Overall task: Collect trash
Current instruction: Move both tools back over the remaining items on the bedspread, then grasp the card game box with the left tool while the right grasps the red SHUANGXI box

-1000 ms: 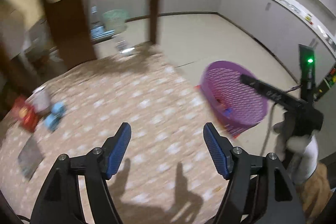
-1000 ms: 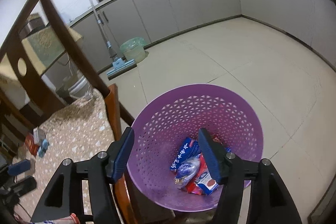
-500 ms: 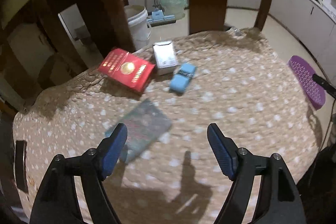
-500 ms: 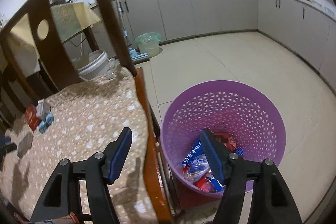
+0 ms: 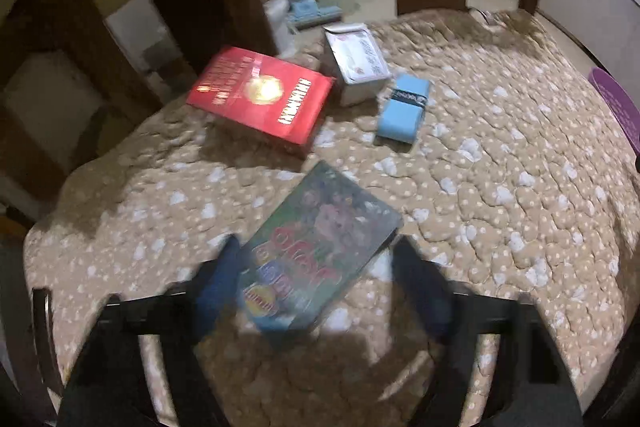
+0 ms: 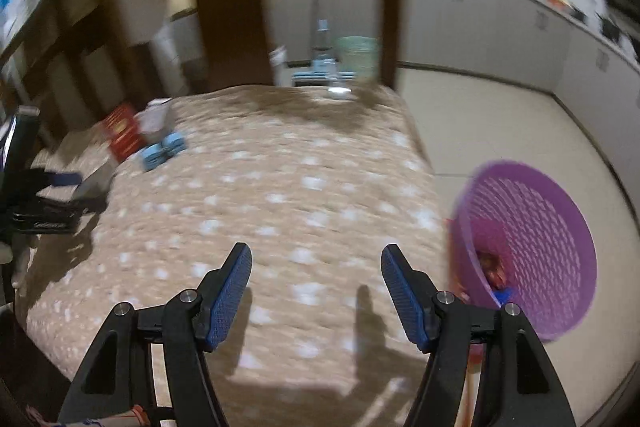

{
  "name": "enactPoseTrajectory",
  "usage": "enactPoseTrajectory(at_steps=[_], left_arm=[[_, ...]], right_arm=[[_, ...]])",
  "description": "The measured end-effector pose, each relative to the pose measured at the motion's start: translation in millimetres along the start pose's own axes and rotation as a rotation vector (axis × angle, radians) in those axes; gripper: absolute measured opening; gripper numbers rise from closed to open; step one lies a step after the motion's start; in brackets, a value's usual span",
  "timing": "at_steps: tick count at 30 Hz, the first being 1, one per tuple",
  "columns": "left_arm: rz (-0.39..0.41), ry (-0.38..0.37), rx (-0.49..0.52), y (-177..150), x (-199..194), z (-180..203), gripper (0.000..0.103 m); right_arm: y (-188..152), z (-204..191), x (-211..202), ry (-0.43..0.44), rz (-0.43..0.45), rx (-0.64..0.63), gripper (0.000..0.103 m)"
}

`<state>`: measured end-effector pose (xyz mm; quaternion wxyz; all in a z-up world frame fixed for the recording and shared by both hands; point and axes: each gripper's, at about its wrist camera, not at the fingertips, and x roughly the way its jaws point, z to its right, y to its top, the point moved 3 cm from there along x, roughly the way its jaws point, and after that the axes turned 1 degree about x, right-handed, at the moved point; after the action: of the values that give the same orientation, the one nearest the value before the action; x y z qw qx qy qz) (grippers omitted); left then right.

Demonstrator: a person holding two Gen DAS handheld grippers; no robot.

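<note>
Quilted, spotted worktop (image 5: pixel 500 163) is strewn with trash. Left tool (image 5: pixel 320 279) is closing astride the flat green packet (image 5: pixel 320 251), not yet clamped; long edges should be pinched squarely. Right tool (image 6: pixel 316 291) is held apart, empty; purple basket (image 6: pixel 560 227) is seen at three o'clock.

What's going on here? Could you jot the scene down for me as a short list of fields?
Surface: table with spotted beige cloth
Left tool: closing around a green snack packet, pads apparently not yet pressing it
Right tool: open, empty, above the cloth
Other items: red box, white box, blue pack
Bin: purple basket on the floor, wrappers inside
</note>
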<state>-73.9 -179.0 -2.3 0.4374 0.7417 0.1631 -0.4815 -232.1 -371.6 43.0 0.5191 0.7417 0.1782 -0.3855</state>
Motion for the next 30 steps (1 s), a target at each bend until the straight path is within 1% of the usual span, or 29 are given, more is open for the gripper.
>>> enactPoseTrajectory(at_steps=[1, 2, 3, 4, 5, 6, 7, 8, 9, 10, 11, 12, 13, 14, 15, 16, 18, 20, 22, 23, 24, 27, 29, 30], left_arm=[[0.006, -0.004, -0.019, -1, -5, -3, 0.038], [0.012, -0.02, -0.047, -3, -10, -7, 0.028], [0.017, -0.058, -0.095, -6, -17, -14, 0.014], [0.017, -0.082, -0.121, -9, -21, -18, 0.003], [0.015, -0.091, -0.143, -11, -23, -21, 0.0], [0.019, -0.077, -0.178, -15, -24, -29, 0.0], [0.022, -0.079, -0.202, -18, -23, -34, 0.0], [0.026, -0.091, -0.231, -21, -21, -39, 0.0], [0.039, -0.113, -0.269, -23, -20, -45, 0.0], [0.061, -0.142, -0.314, -25, -20, -53, 0.0], [0.076, -0.165, -0.343, -27, -20, -57, 0.001], [0.089, -0.196, -0.377, -30, -19, -63, 0.005], [0.104, -0.228, -0.402, -33, -19, -69, 0.015], [0.115, -0.236, -0.416, -35, -20, -74, 0.024], [0.122, -0.234, -0.424, -37, -20, -78, 0.044], [0.139, -0.232, -0.44, -40, -22, -84, 0.055], [0.16, -0.264, -0.473, -46, -26, -96, 0.056], [0.164, -0.281, -0.489, -48, -28, -102, 0.057], [0.16, -0.283, -0.502, -51, -27, -111, 0.062], [0.158, -0.283, -0.506, -55, -30, -115, 0.062], [0.155, -0.282, -0.51, -57, -31, -119, 0.062], [0.149, -0.272, -0.508, -62, -34, -125, 0.063], [0.153, -0.277, -0.509, -63, -36, -127, 0.067], [0.156, -0.284, -0.513, -63, -36, -128, 0.07]], right_arm=[[5, -12, 2, 0.018, -0.009, -0.022, 0.072], [8, -24, 4, 0.036, -0.016, -0.039, 0.072], [13, -35, 7, 0.055, -0.024, -0.054, 0.072], [15, -44, 9, 0.07, -0.031, -0.064, 0.072], [21, -59, 12, 0.099, -0.046, -0.083, 0.072], [25, -70, 15, 0.118, -0.057, -0.097, 0.072], [31, -85, 19, 0.144, -0.071, -0.117, 0.072], [35, -93, 21, 0.158, -0.078, -0.13, 0.072], [44, -110, 25, 0.184, -0.091, -0.154, 0.072], [48, -120, 28, 0.199, -0.098, -0.168, 0.072], [57, -134, 33, 0.219, -0.111, -0.191, 0.072], [67, -147, 38, 0.234, -0.122, -0.213, 0.072], [74, -157, 43, 0.24, -0.128, -0.225, 0.072], [83, -169, 49, 0.245, -0.132, -0.24, 0.072], [95, -183, 57, 0.251, -0.136, -0.259, 0.072], [103, -195, 65, 0.258, -0.143, -0.273, 0.073], [117, -215, 82, 0.264, -0.154, -0.293, 0.075], [130, -236, 100, 0.271, -0.177, -0.328, 0.079], [138, -252, 116, 0.253, -0.185, -0.368, 0.083], [141, -260, 124, 0.234, -0.187, -0.397, 0.083], [142, -268, 135, 0.206, -0.19, -0.431, 0.083], [141, -282, 157, 0.175, -0.211, -0.468, 0.083], [137, -287, 169, 0.147, -0.219, -0.482, 0.083], [136, -289, 176, 0.134, -0.223, -0.485, 0.083]])
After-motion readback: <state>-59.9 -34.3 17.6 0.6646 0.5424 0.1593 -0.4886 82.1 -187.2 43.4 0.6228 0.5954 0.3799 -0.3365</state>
